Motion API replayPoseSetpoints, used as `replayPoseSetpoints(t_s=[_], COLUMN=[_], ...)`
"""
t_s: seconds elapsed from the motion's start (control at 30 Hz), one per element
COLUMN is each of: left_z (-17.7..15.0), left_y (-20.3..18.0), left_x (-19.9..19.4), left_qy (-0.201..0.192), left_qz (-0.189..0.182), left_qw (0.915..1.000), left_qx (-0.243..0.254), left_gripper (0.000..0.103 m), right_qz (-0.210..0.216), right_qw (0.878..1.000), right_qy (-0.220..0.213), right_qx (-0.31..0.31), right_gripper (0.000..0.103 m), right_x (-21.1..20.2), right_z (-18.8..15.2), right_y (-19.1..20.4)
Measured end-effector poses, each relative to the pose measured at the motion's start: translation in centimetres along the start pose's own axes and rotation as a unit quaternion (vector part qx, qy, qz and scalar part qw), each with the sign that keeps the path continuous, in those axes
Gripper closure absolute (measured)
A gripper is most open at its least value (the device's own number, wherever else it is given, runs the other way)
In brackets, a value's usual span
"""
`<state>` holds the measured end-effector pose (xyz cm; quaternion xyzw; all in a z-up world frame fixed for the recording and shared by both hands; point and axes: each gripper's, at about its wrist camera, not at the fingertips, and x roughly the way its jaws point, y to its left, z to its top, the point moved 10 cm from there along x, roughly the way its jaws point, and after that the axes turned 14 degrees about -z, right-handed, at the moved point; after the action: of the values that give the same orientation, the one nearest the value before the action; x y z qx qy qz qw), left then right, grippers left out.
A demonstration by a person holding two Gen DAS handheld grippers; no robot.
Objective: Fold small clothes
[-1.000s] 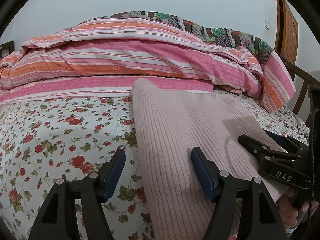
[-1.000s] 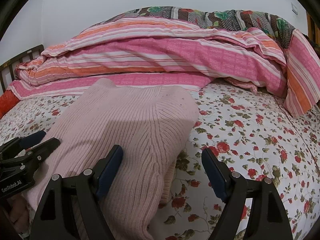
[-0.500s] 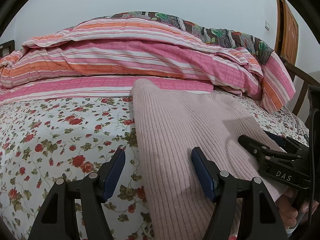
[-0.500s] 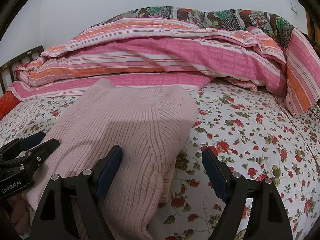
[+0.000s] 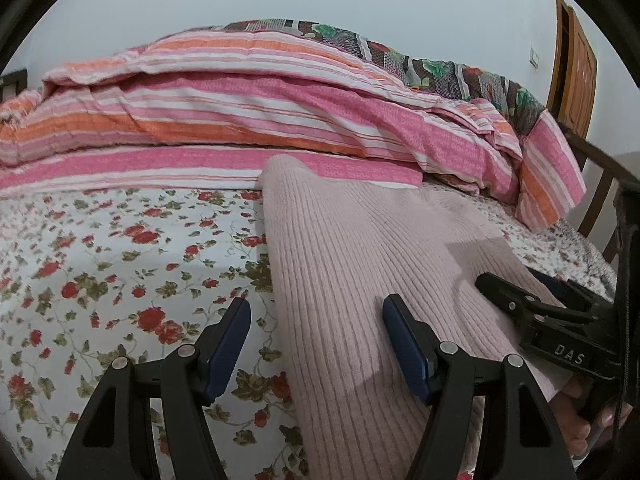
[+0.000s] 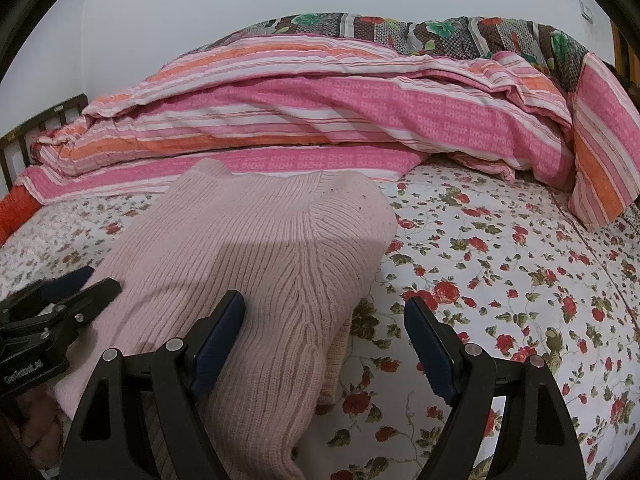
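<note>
A: Where is the pink ribbed sweater lying right now?

B: On the floral bedsheet, with its long axis running from the near edge of the bed toward the striped quilt heaped at the far side. It looks partly folded: in the right wrist view a layer is tucked under its right edge.

A: And the grippers?

B: Both hang over its near end, apart from each other. The left gripper straddles the sweater's left edge, one finger over the sheet and the other over the knit. The right gripper straddles the right edge the same way. Both sets of jaws stand wide apart and grip nothing.

A: Are the pads touching the fabric?

B: Hard to say from this angle; they seem to hover just above it.

A: So what does the next fold turn on?

B: I'd judge that each hand is already at its own side edge of the near hem, so the sweater lies straight ahead of the fingers. A lengthwise fold would carry the near end away toward the quilt.
</note>
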<state>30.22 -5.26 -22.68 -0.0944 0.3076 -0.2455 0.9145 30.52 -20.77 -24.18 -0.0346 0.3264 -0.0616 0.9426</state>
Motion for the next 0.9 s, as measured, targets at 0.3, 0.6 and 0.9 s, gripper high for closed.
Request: replayPoseSetpoints(t_s=[0.3,0.6,0.9], left_z=[0.1,-0.1,0.0], left_y=[0.0,-0.1,-0.2], left_x=[0.2,0.6,0.6], left_qy=[-0.001,0.000,-0.004], left_qz=[-0.010,-0.023,-0.036], left_qw=[0.9999,0.9994,0.9989], left_qx=[-0.013,-0.024,-0.031], left_gripper=[0.033,0.031,0.032], right_qz=[0.008,0.049,0.032], right_qw=[1.000,0.997,0.997], right_qy=[-0.012,0.009,0.030], right_qx=[0.011,0.055,0.063], right_gripper=[0.027,0.090,0.095], right_x=[-1.4,-0.1,1.1], right_z=[0.9,0.8,0.2], right_y=[-0.7,-2.5,-2.7])
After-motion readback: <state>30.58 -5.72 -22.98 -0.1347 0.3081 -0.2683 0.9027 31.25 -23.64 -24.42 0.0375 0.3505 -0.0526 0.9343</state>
